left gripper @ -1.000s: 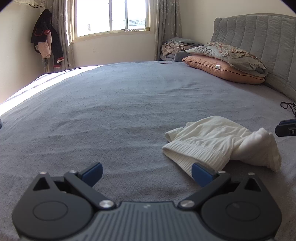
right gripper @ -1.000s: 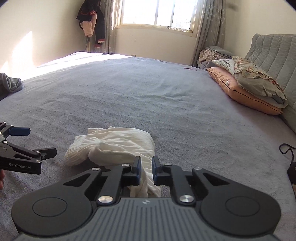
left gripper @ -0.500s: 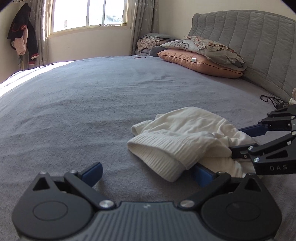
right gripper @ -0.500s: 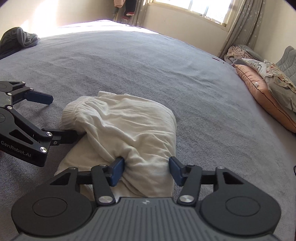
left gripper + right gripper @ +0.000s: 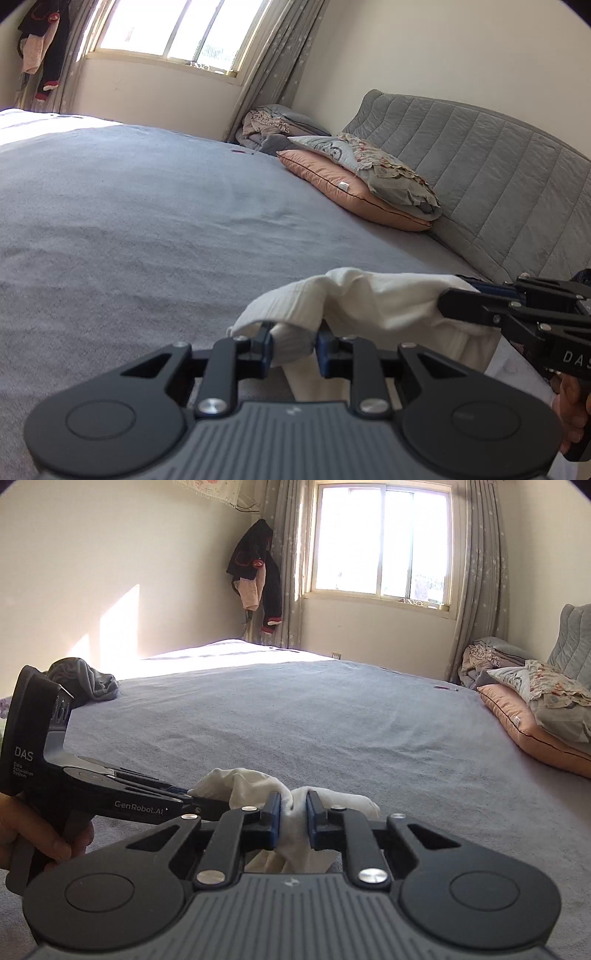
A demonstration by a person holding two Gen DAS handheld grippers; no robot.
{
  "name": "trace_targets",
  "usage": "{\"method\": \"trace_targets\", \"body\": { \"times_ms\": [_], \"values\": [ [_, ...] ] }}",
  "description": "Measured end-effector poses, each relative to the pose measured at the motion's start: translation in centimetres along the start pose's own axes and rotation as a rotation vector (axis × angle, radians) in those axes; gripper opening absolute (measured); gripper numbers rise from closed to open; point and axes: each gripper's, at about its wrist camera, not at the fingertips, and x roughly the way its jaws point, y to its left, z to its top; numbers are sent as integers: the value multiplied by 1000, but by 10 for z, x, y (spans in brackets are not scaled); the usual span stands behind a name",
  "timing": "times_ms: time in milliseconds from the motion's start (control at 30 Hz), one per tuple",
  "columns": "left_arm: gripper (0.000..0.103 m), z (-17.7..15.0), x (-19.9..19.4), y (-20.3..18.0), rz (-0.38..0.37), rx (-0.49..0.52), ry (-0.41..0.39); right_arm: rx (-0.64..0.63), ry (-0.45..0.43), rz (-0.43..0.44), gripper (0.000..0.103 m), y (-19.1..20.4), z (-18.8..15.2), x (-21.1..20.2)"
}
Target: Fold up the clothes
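Left wrist: white garment [image 5: 373, 299] bunched, ribbed hem drooping.

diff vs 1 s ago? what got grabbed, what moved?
Both grippers closed on the cream-white ribbed knit garment: the left gripper, open a second ago, now pinches its near edge; the right gripper reopened, then clamped its other end. The garment is lifted and stretched between them. The grey bedspread and salmon pillow are unchanged.

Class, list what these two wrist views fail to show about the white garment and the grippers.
- white garment: lower part hidden behind left gripper's body, left wrist view; its type is unclear.
- Right wrist view: right gripper covers most of it.
- Whether it touches the bed: hidden.
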Motion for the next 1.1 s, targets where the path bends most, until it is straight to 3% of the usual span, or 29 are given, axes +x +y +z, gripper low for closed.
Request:
{"method": "trace_targets", "body": {
  "times_ms": [67,133,233,300,367,467,533,700,833,967,1100],
  "values": [
    [23,13,-18,-7,31,71,-74,-11,22,58,17,5,-1,1],
    [23,22,-31,-3,53,73,-122,-25,99,107,22,12,-7,12],
    [23,24,-33,17,115,20,-79,-31,142,164,31,17,-12,17],
    [23,22,-31,30,172,-5,-35,17,120,132,54,6,-7,14],
    [23,23,-33,46,207,-56,-20,101,141,62,70,-15,-7,16],
    [23,29,-49,62,207,-141,-65,187,298,-69,71,-44,-30,39],
    [23,31,-53,68,222,-156,-79,271,376,-64,71,-56,-49,58],
    [23,33,-58,83,265,-217,-92,321,352,124,67,-38,-50,66],
    [23,39,-79,101,335,-281,-180,173,364,231,72,-6,-48,62],
    [23,36,-82,109,357,-323,-164,24,366,186,72,32,-58,74],
    [23,35,-84,112,372,-348,-182,2,295,153,72,55,-63,86]
  ]
}}
